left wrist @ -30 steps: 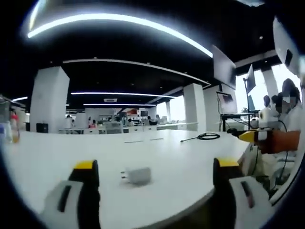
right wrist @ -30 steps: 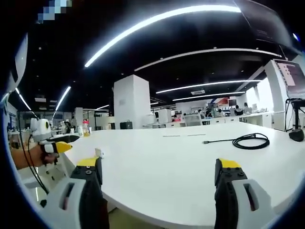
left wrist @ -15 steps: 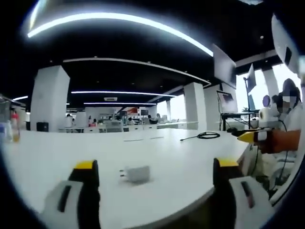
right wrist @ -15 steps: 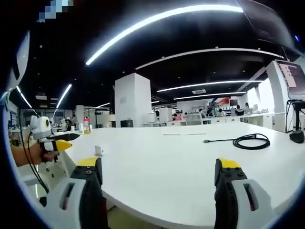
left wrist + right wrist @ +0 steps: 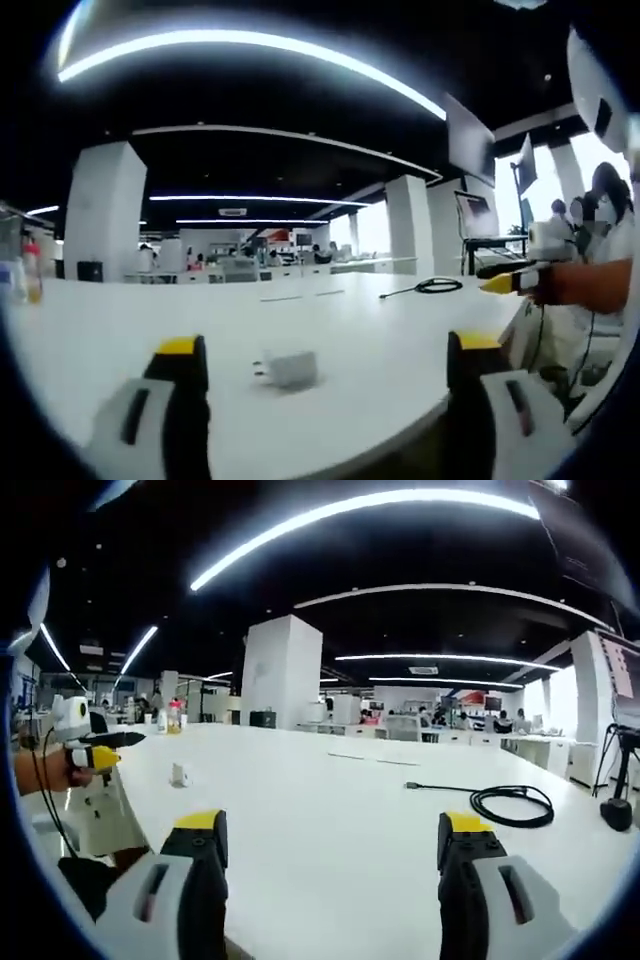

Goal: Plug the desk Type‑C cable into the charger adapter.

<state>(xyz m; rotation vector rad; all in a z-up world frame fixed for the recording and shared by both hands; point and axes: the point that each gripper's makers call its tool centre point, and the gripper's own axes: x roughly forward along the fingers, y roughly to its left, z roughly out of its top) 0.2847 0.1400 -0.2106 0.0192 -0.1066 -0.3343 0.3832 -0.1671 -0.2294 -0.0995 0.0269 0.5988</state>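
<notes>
1. Left claw (image 5: 325,360): jaws spread wide, nothing between them, hovering low over the near edge of the white bench (image 5: 120,320). So it's released and hasn't picked up anything.

2. Just ahead of that claw, sitting between the two jaws from its viewpoint, is the charger adapter (image 5: 290,368), a small white block lying on its side with the prongs pointing toward the left jaw. Near, but not touching either jaw.

3. Right claw (image 5: 332,840): also wide open and empty, held over the bench edge.

4. Out past the right claw, ahead and off toward its right jaw, is the Type-C cable (image 5: 505,804), a black coil lying flat with one loose end running out along the bench toward the left. Well apart from the claw.

5. Far off to the right claw's left you can spot the adapter as a tiny white thing, and the left claw with a hand (image 5: 40,770) on it.

6. Cable and adapter are well apart from each other, each in front of a different claw.

7. Progress, as I read it: basically zero. Nothing grabbed, nothing plugged. Still left: grab the adapter, grab the cable's plug end, bring them together, push it in.
</notes>
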